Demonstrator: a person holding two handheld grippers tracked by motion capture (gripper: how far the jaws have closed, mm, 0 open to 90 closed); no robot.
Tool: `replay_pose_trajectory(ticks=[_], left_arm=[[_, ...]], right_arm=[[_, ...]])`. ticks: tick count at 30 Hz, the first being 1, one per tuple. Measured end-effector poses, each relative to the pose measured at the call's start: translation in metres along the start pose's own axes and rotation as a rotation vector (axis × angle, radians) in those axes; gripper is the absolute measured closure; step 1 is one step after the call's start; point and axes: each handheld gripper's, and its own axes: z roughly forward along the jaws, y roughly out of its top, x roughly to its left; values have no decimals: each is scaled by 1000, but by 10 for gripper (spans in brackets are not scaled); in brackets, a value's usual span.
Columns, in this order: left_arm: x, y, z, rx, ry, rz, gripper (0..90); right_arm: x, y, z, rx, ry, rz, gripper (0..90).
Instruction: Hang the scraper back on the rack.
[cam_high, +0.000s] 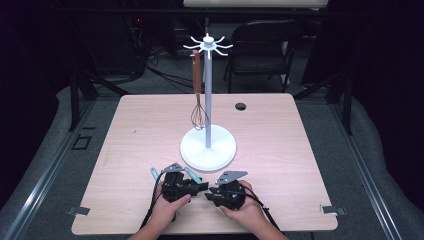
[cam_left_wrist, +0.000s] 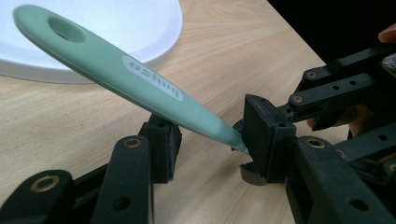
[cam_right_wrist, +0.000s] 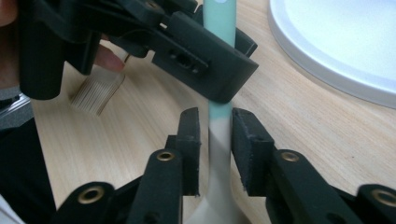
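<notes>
Both grippers sit close together at the near edge of the table (cam_high: 280, 150), w/ the mint-green utensil (cam_left_wrist: 140, 88) bridging them, so hardly any gap between left gripper (cam_high: 200, 186) and right gripper (cam_high: 212, 192). Just beyond them the white stand base (cam_high: 208, 147) blocks the straight-ahead path; its pole (cam_high: 208, 100) rises mid-table. A whisk (cam_high: 199, 117) hangs left of the pole, close to it, tight squeeze there. Hook arms (cam_high: 207, 46) spread out at the top. Wide bare tabletop left and right of the base, open for passing. A small round hole (cam_high: 240, 106) sits far back right, flush w/ surface.
</notes>
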Motion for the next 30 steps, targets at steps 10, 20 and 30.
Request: replay_pose_trajectory(ticks=[10, 20, 30], left_arm=[[-1, 7, 3, 0, -6, -15, 607], [-18, 33, 5, -5, -104, 23, 742], [-16, 42, 0, -23, -186, -19, 818]], right_arm=[[-30, -1, -37, -54, -46, 85, 674], [-51, -6, -45, -47, -87, 131, 672], [-32, -2, -41, -52, 109, 105, 651]])
